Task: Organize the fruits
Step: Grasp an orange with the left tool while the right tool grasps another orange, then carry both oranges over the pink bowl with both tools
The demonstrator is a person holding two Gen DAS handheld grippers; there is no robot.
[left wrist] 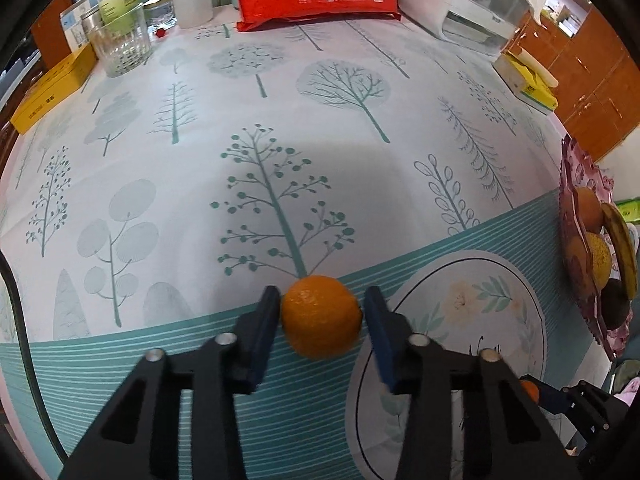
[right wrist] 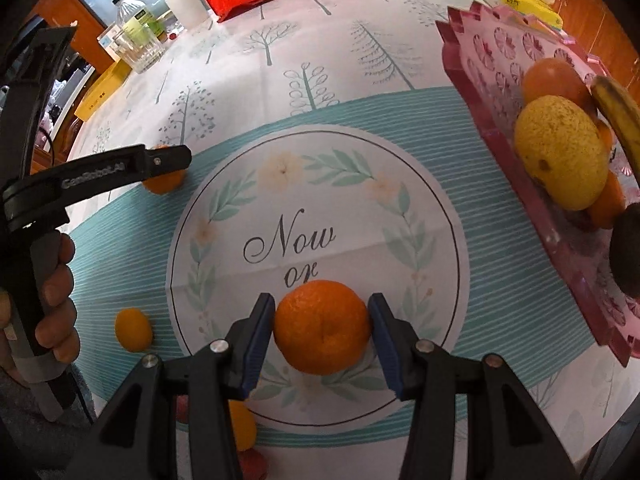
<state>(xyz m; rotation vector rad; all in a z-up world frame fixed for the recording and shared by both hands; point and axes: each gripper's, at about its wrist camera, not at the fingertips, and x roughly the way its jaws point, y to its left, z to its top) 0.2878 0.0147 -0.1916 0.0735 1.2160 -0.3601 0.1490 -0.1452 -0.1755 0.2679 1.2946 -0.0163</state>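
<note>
Your left tool [left wrist: 322, 314]: clenched on a small orange [left wrist: 321, 317] on the counter [left wrist: 280, 120] | your right tool [right wrist: 321, 326]: clenched on a mandarin [right wrist: 322, 327] over the printed circle | pink fruit tray [right wrist: 500, 64]: right, holding other fruit.

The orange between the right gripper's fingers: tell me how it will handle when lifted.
The orange is round and smooth, so it would probably roll if released on the flat tablecloth. The right gripper meets only its curved sides, so it may slip unless squeezed firmly. Its skin looks firm, so it likely tolerates that squeeze.
</note>
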